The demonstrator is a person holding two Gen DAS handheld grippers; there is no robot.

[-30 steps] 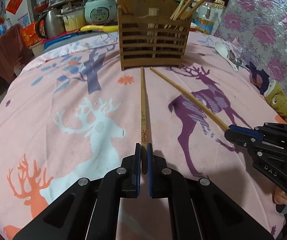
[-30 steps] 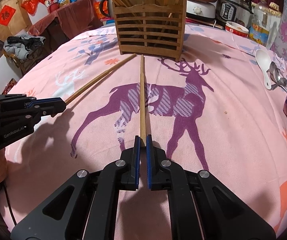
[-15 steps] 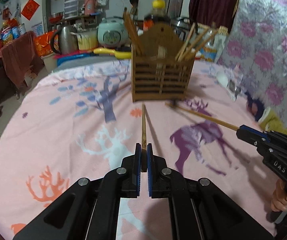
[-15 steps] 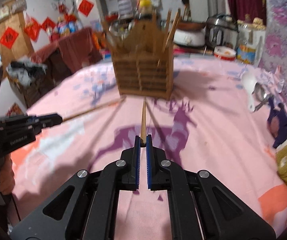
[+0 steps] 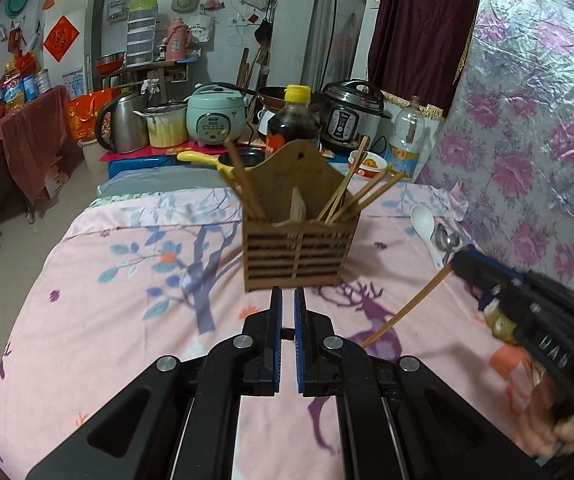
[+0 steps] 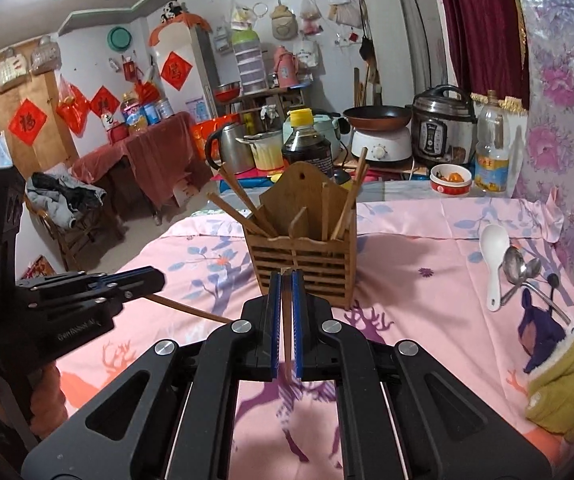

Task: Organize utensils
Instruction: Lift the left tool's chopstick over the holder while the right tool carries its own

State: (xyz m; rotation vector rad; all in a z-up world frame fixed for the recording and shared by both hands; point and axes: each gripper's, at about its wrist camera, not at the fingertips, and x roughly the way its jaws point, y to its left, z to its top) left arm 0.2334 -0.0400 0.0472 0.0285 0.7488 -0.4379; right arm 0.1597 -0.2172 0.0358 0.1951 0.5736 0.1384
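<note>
A slatted wooden holder (image 5: pixel 299 256) (image 6: pixel 303 264) with several chopsticks stands upright on the pink deer-print cloth (image 5: pixel 127 320). My left gripper (image 5: pixel 287 300) (image 6: pixel 155 278) hovers above the cloth in front of the holder, shut on a chopstick (image 6: pixel 191 308). That stick slants down below its jaws and is hidden in the left wrist view. My right gripper (image 6: pixel 286 280) (image 5: pixel 459 258) is also raised and shut on a second chopstick (image 6: pixel 287 320) (image 5: pixel 407 306), which hangs down towards the cloth. Neither stick touches the holder.
A white spoon (image 6: pixel 493 256) and metal spoons (image 6: pixel 515 268) lie at the cloth's right edge beside a stuffed toy (image 6: pixel 555 372). Behind the holder stand a soy sauce bottle (image 5: pixel 293 120), cookers and a kettle (image 5: pixel 121 124). A flowered wall covering (image 5: pixel 547 120) closes the right side.
Both grippers have risen off the cloth, each lifting its chopstick. The sticks, which lay flat pointing at the holder's foot, now hang in the air.
</note>
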